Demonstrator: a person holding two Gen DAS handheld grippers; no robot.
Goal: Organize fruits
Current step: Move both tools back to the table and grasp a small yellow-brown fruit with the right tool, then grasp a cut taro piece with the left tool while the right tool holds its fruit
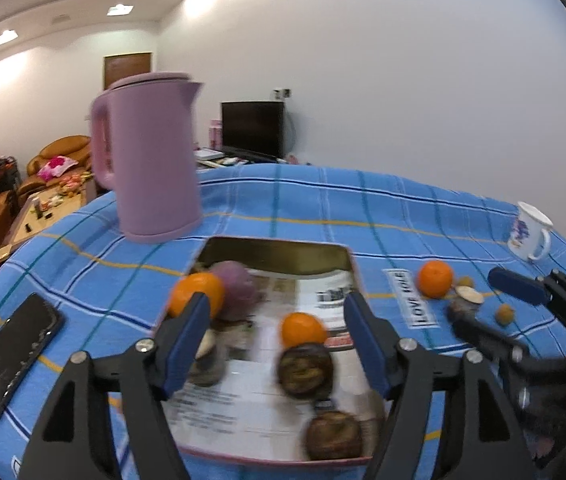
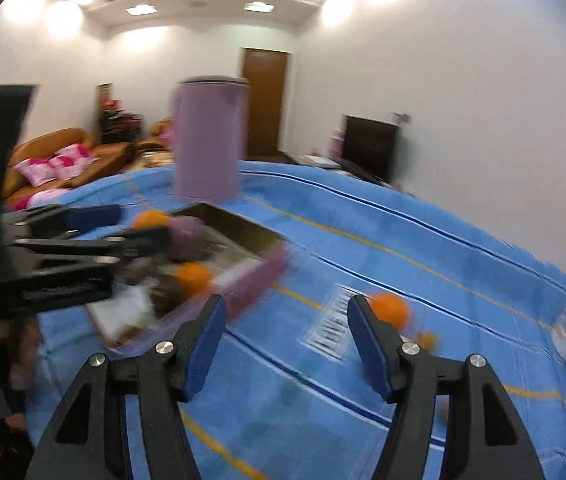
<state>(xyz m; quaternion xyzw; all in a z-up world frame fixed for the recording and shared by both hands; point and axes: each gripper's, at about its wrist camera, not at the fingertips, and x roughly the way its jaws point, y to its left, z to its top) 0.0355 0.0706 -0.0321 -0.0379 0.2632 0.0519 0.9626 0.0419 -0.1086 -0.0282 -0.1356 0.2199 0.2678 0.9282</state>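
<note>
Left gripper [image 1: 275, 340] hangs over the tray [image 1: 279, 250], jaws apart, nothing held — oranges and dark fruits lie inside. Right gripper [image 2: 287, 344] likewise gapes empty over blue cloth [image 2: 423, 240]. Loose orange [image 2: 391, 310] sits ahead, just right of it — the nearer hand.

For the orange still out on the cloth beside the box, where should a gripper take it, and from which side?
Grip the orange across its widest middle, coming from above with the open right gripper, which is nearest. It is round and sits alone on the tablecloth; small fruits crowd its right side, so the top is the clearest way in.
</note>
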